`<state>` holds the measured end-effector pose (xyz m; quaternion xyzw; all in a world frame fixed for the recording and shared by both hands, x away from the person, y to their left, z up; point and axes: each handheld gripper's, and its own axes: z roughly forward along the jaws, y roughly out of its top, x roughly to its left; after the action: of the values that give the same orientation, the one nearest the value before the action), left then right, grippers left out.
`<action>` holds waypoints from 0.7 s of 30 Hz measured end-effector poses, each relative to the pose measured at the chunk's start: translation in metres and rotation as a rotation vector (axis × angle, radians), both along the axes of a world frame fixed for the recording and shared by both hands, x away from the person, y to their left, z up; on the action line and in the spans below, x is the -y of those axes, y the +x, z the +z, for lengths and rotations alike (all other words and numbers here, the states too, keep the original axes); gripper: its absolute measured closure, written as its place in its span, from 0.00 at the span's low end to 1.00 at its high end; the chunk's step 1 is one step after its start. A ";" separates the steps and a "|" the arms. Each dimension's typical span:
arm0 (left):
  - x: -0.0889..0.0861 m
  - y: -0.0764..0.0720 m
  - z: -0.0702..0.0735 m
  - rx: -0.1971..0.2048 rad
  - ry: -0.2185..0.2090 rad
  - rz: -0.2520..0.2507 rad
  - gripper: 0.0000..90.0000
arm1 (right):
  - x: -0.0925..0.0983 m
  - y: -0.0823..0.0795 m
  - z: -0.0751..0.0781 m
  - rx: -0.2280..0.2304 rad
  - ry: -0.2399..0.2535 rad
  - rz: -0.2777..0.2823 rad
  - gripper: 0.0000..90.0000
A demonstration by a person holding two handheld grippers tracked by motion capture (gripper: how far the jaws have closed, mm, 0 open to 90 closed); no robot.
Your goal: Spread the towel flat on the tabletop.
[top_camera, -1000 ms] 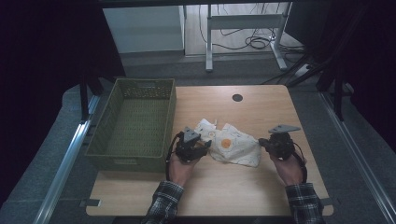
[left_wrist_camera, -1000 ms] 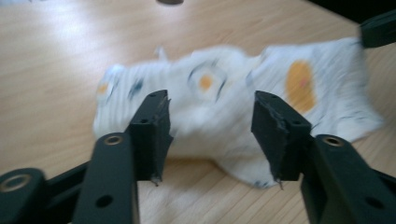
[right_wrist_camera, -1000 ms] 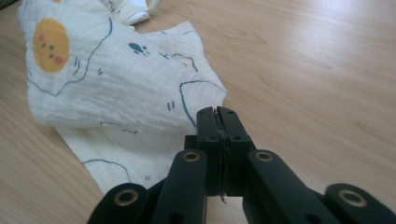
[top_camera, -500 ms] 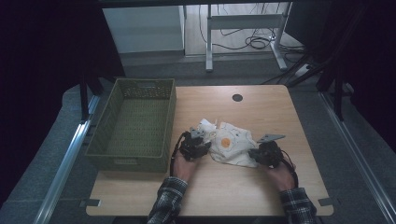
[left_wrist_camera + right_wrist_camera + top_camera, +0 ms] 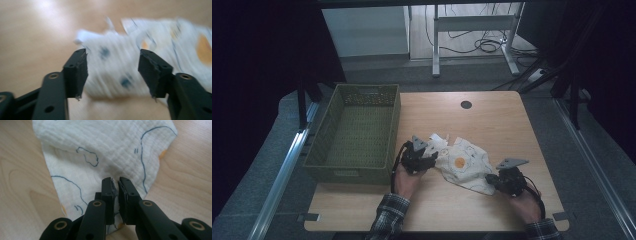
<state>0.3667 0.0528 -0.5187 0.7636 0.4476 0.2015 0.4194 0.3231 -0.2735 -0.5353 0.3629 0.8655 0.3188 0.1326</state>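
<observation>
A white cloth [image 5: 464, 162] printed with blue lines and orange spots lies crumpled in the middle of the wooden table [image 5: 492, 120]. My left gripper [image 5: 431, 159] sits at the cloth's left edge. In the left gripper view its jaws [image 5: 112, 72] have just been opening; they stand apart with the blurred cloth [image 5: 115, 67] between them, and the pads are not pressing on it. My right gripper [image 5: 492, 181] is at the cloth's near right corner. The right gripper view shows it [image 5: 115, 192] shut on a fold of the cloth [image 5: 105, 147].
A green woven basket [image 5: 394, 125] stands on the left of the table, right beside my left hand. A round black cable hole [image 5: 466, 104] lies at the back. Bare wood lies to the right and at the near edge.
My right hand has come in to the cloth's corner and moved toward the near edge, drawing that corner out. My left hand has stayed at the cloth's left edge.
</observation>
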 end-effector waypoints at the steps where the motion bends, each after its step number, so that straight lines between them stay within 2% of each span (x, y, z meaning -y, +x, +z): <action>1: 0.001 0.006 0.000 -0.005 0.001 0.002 0.43 | 0.000 -0.002 0.000 0.000 -0.005 0.004 0.91; 3: 0.006 0.018 -0.007 -0.029 0.022 0.011 0.44 | 0.000 -0.005 0.000 -0.003 -0.004 0.012 0.91; 5: 0.011 0.027 -0.019 -0.069 0.061 0.013 0.44 | 0.001 -0.007 0.001 -0.009 -0.002 0.017 0.91; 7: 0.014 0.030 -0.028 -0.097 0.088 0.011 0.44 | 0.002 -0.009 0.002 -0.023 -0.011 0.019 0.91; 9: 0.017 0.027 -0.037 -0.105 0.125 0.006 0.44 | 0.002 -0.011 0.006 -0.019 -0.018 0.029 0.91; 10: 0.017 0.024 -0.039 -0.093 0.124 0.002 0.44 | 0.002 -0.012 0.010 -0.014 -0.006 0.033 0.91; 11: 0.015 0.021 -0.040 -0.094 0.108 0.004 0.44 | 0.002 -0.012 0.015 -0.007 0.007 0.037 0.91; 13: 0.013 0.017 -0.040 -0.102 0.103 0.004 0.44 | 0.000 -0.009 0.025 0.027 0.022 0.037 0.90; 17: 0.010 0.004 -0.040 -0.099 0.122 -0.008 0.44 | -0.007 0.011 0.038 0.075 0.046 0.007 0.85; 21: 0.006 -0.009 -0.040 -0.103 0.114 -0.013 0.43 | -0.012 0.038 0.028 0.083 0.037 -0.048 0.82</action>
<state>0.3581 0.0464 -0.5590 0.7985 0.4513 0.1845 0.3531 0.3607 -0.2613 -0.5073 0.3724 0.8443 0.3461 0.1692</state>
